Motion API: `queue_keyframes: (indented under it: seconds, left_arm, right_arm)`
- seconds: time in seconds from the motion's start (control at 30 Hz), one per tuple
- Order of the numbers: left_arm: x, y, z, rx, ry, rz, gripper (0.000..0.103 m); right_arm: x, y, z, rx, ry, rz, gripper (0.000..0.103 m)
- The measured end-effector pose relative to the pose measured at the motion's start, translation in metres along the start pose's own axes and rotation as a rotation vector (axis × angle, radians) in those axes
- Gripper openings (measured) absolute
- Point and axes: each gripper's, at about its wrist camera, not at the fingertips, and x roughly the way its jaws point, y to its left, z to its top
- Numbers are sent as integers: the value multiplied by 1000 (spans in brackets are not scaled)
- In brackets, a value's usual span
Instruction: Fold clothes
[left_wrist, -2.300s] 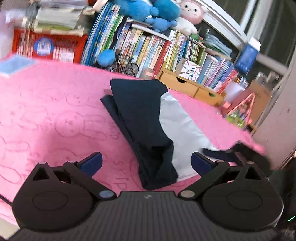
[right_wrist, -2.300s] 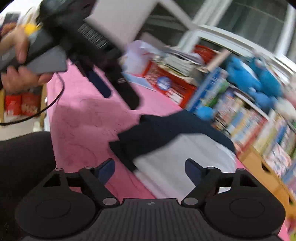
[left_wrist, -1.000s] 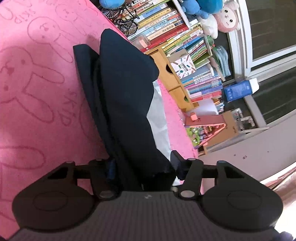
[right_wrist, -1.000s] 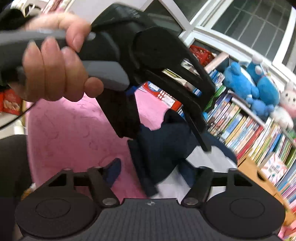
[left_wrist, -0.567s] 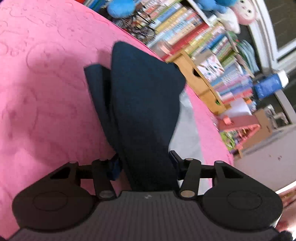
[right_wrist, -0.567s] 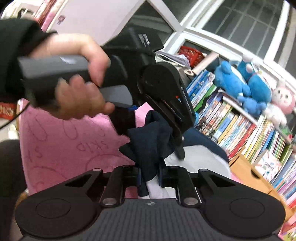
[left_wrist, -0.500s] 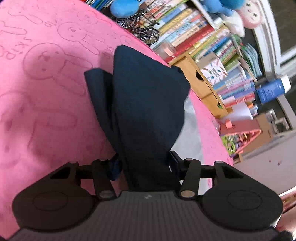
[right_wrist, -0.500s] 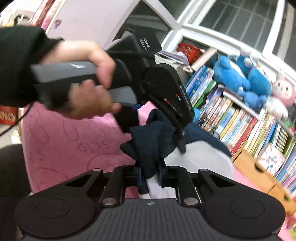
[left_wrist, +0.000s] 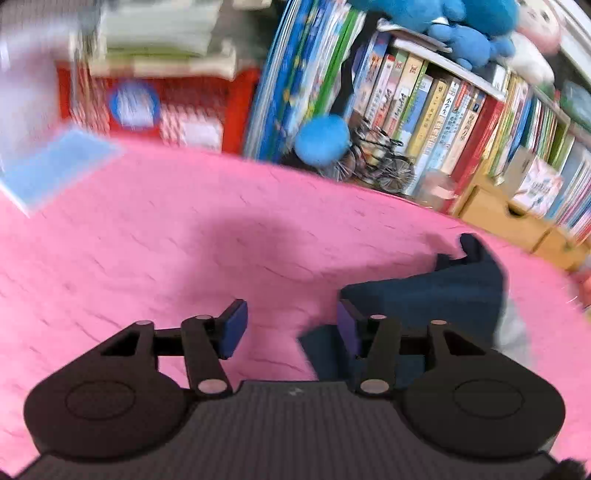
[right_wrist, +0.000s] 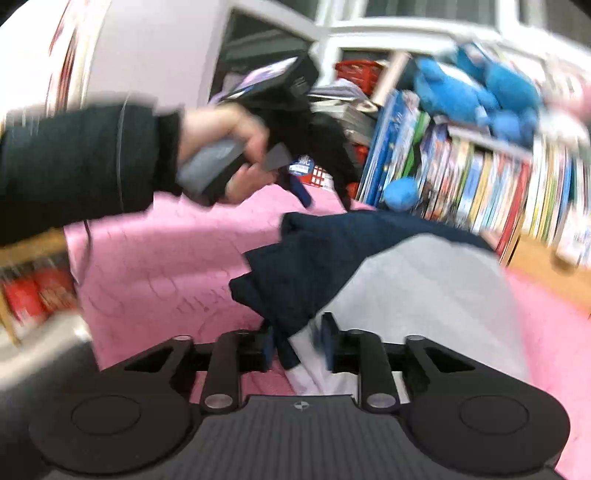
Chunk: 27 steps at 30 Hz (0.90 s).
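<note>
Released since half a second ago, the folded navy-and-grey fabric garment (right_wrist: 332, 266) no longer stands pinched between either pair of tongs; it lies on the pink rabbit-print blanket (left_wrist: 166, 240), navy layer on top and a pale grey panel spread toward the right wrist camera. Both sets of jaws have just been opening. In the left wrist view the left gripper (left_wrist: 291, 328) has swung off to the side: its blue-padded fingers (left_wrist: 232, 328) stand apart over bare blanket with nothing between them, and the garment's navy edge lies behind the right-hand finger. The right gripper (right_wrist: 297, 347) stands narrowly parted, with a hanging corner of the cloth in the gap; the blur hides whether the pads touch it, though they look clear of it. Seen from the right wrist, a hand (right_wrist: 229, 147) in a black sleeve (right_wrist: 81, 166) grips the left tool's grey handle, raised above the far side of the garment. Beyond the blanket, a shelf of upright colourful books (left_wrist: 436, 122) carries blue plush toys (left_wrist: 443, 18), with a red plastic basket (left_wrist: 155, 107) to its left.
</note>
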Motion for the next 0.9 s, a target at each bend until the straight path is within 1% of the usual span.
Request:
queue_keyframes:
  seconds: [0.03,0.07,0.13,0.17,0.2,0.23,0.27,0.33,0.4,0.43,0.53,0.6,0.63,0.7,0.8,0.83,0.9]
  left_arm:
    - [-7,-3,-3,25,-20,9,62]
    - [-16,-4,-9,40,-33,-15,65]
    - [-37,-16,-23,103,-76,-29,69]
    - [-47,-22,-31,136,-99,-32,72]
    - [-58,-30,-39,172,-127,-29,77]
    - [-68,-39,-47,204,-152,-35,80]
    - [-78,-48,-55,234,-175,-44,82]
    - [-93,-68,-73,282,-205,-76,84]
    - [-101,-87,-92,343,-227,-80,94]
    - [-101,-95,-102,377,-227,-66,95]
    - [-87,-108,-129,458,-158,-31,96]
    - [-62,-101,-142,405,-22,-55,99]
    - [-52,-97,-148,381,23,-69,101]
    - [-53,-90,-155,356,-24,-101,103]
    - [-52,-89,-157,364,-39,-98,103]
    - [-52,-88,-159,365,-48,-98,103]
    - [-52,-87,-162,365,-63,-101,103]
  right_arm:
    - [-6,-8,-2,71,-10,21,51]
    - [-14,-17,-6,131,-23,21,57]
    - [-33,-37,-17,228,-48,-5,58]
    - [-40,-46,-22,275,-54,-25,59]
    - [-45,-55,-29,326,-56,-46,60]
    - [-53,-67,-37,383,-59,-64,60]
    - [-60,-79,-44,439,-62,-81,60]
    - [-68,-100,-55,545,-76,-89,60]
    - [-70,-114,-59,608,-93,-93,60]
    - [-69,-118,-59,621,-103,-90,60]
    - [-54,-123,-44,594,-112,-53,56]
    - [-35,-120,-28,546,-98,-32,51]
    - [-23,-117,-19,517,-92,-25,48]
    - [6,-111,-2,470,-62,-13,47]
    - [56,-104,24,402,16,-11,46]
    - [73,-103,31,382,47,-34,45]
    - [108,-110,40,372,122,-108,40]
